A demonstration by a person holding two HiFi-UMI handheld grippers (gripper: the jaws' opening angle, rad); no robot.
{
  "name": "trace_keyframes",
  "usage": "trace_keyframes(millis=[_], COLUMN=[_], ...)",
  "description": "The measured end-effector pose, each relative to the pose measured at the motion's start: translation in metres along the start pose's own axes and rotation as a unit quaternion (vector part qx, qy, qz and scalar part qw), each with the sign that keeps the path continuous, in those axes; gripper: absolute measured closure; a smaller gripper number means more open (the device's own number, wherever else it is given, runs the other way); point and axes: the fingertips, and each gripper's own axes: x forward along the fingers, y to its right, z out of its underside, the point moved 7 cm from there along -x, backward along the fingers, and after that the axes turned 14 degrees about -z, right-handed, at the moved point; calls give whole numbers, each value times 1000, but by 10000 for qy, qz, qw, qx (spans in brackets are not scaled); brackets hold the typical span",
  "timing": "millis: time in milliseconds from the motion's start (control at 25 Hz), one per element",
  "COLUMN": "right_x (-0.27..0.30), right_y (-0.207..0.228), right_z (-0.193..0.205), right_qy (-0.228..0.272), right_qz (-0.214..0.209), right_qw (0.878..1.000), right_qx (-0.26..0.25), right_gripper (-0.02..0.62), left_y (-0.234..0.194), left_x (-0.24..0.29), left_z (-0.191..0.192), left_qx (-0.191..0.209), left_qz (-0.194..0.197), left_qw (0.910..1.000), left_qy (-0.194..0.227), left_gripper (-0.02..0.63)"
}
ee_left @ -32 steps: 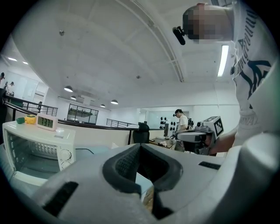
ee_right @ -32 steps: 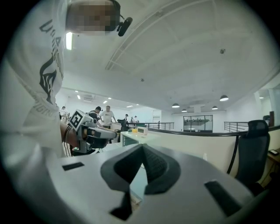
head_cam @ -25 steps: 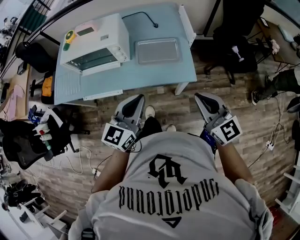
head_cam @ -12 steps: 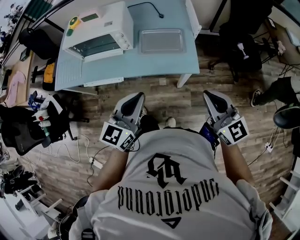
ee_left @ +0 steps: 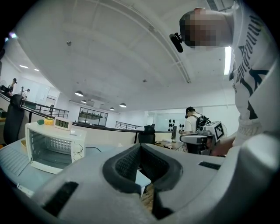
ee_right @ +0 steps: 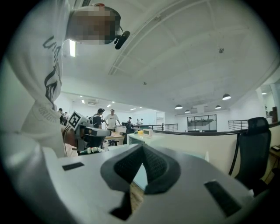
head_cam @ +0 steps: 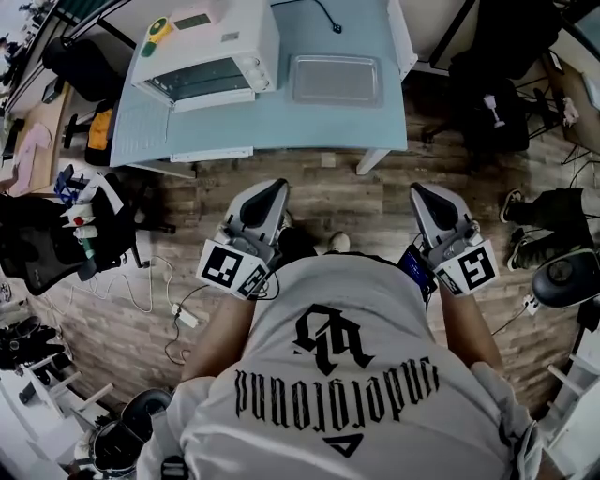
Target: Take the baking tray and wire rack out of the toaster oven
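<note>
Toaster oven [head_cam: 211,47]: white casing. Disc [head_cam: 157,27] on top of the toaster oven: yellow with green. Baking tray [head_cam: 335,79], right of the toaster oven: dull silver-grey. Counter [head_cam: 281,127] under the toaster oven: pale blue. Floor [head_cam: 319,202]: brown wood-plank pattern. Left hand-held gripper [head_cam: 270,187] and right hand-held gripper [head_cam: 424,190]: light grey, black pads, black-and-white square marker pattern. Shirt [head_cam: 337,375]: white, black lettering.

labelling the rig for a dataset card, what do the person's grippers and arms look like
The left gripper and right gripper have smooth light grey shells tapering to tongs lined with dark ribbed pads. Each carries a white cube printed with black square markers. The person wears a light short-sleeved T-shirt with black lettering.
</note>
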Motion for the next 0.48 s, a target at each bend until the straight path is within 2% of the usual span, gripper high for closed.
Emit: trace_keyframes(millis=[480], right_x=[12], right_y=[15], right_z=[-2], right_qy=[-28], right_qz=[38], right_qw=[10000], right_qx=[-49], right_gripper=[592], left_y=[-12], left_x=[7], left_z=[-2], left_qx=[-7], left_qz=[-3], left_qw=[10000], left_qy=[-13], left_gripper=[607])
